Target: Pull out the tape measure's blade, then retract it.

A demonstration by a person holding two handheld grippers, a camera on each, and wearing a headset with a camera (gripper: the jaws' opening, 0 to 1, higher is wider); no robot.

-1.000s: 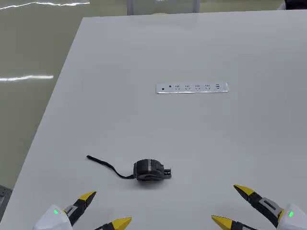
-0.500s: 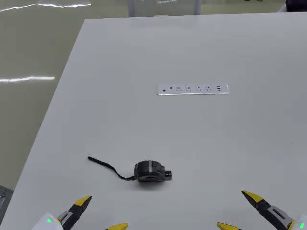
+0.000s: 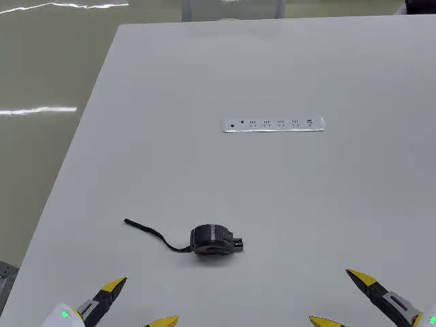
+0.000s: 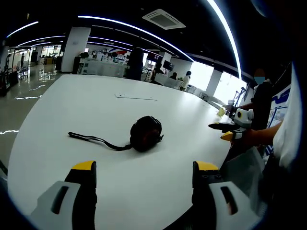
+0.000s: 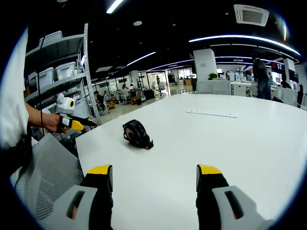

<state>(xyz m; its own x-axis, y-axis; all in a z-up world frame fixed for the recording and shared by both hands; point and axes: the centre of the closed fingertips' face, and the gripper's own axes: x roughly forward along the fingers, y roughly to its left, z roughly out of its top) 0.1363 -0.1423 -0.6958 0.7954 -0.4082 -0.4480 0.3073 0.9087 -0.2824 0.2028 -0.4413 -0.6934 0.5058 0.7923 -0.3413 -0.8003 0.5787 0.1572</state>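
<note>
White table (image 3: pixel 204 82): spread out ahead of both grippers.

Left gripper (image 3: pixel 139 302): held at the near edge of the table. Jaws are spread wide and nothing is held between them.

Right gripper (image 3: pixel 338 298): held at the same edge, well apart from the left one. Jaws are spread wide and nothing is held.

Power strip (image 3: pixel 273 124): laid flat on the table, far ahead of both grippers and crosswise to them, more in line with the right one.

Tape measure (image 3: pixel 212 240): the black case is set on the table ahead of the grippers and between them, nearer the left one, and is touched by neither. The blade is drawn in, with only its end hook seen on the side facing the right gripper.

Strap (image 3: pixel 151 234): attached to the case and laid out on the table ahead of the left gripper, trailing away from the right one.
</note>
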